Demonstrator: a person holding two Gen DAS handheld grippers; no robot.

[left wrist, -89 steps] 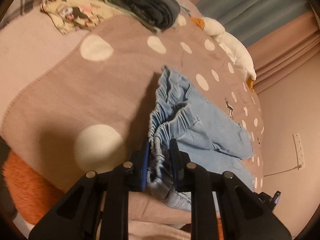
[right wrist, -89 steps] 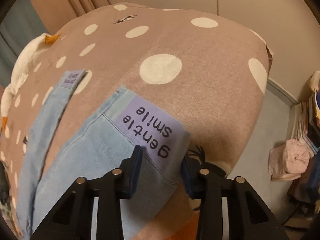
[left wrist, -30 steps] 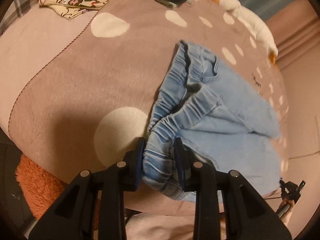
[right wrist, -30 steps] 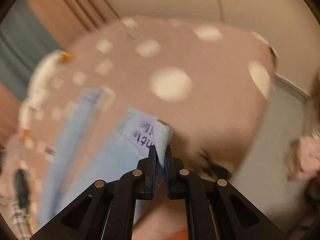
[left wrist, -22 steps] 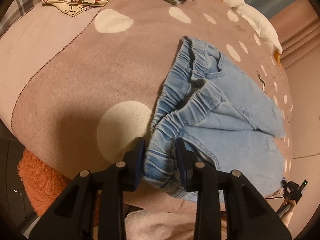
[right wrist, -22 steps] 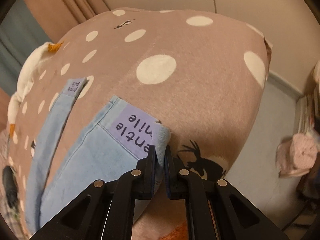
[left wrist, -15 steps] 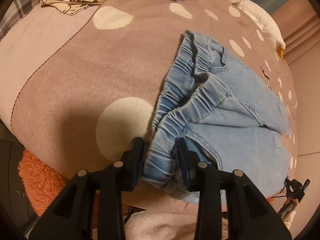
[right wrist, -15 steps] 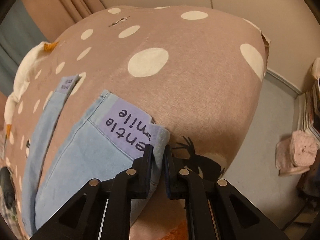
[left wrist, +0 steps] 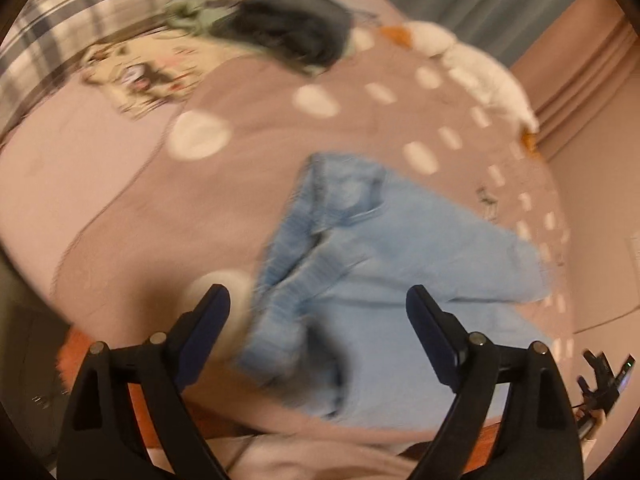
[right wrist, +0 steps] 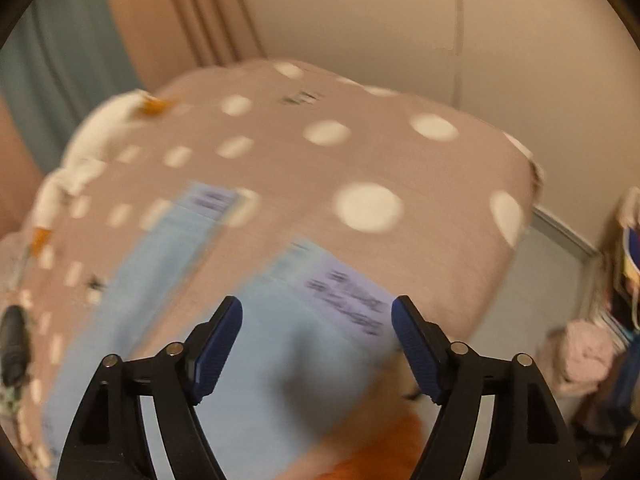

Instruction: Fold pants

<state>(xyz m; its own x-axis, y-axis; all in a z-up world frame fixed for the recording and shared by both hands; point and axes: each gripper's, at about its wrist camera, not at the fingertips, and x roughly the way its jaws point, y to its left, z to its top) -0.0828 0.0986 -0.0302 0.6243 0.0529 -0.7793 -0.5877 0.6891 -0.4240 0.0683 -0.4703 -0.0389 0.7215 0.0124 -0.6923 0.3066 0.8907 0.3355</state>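
Note:
Light blue denim pants [left wrist: 392,264] lie on a brown blanket with white dots [left wrist: 224,184]. In the left wrist view the gathered waistband [left wrist: 288,280] lies just ahead of my left gripper [left wrist: 318,312], which is open and holds nothing. In the right wrist view the near leg end with a purple label [right wrist: 348,300] lies between and ahead of the fingers of my right gripper [right wrist: 316,316], which is open and empty. The other leg [right wrist: 180,240] stretches away to the left. Both views are blurred by motion.
A pile of dark and green clothes [left wrist: 280,32] and a printed cloth [left wrist: 140,76] lie at the far end of the bed. A white plush toy [left wrist: 480,72] lies by the curtain. An orange rug [right wrist: 380,452] and floor clutter [right wrist: 588,352] lie below the bed edge.
Both grippers have opened and let go of the pants: the left released the waistband, the right released the labelled leg end. Both have pulled back a little, and the views blur.

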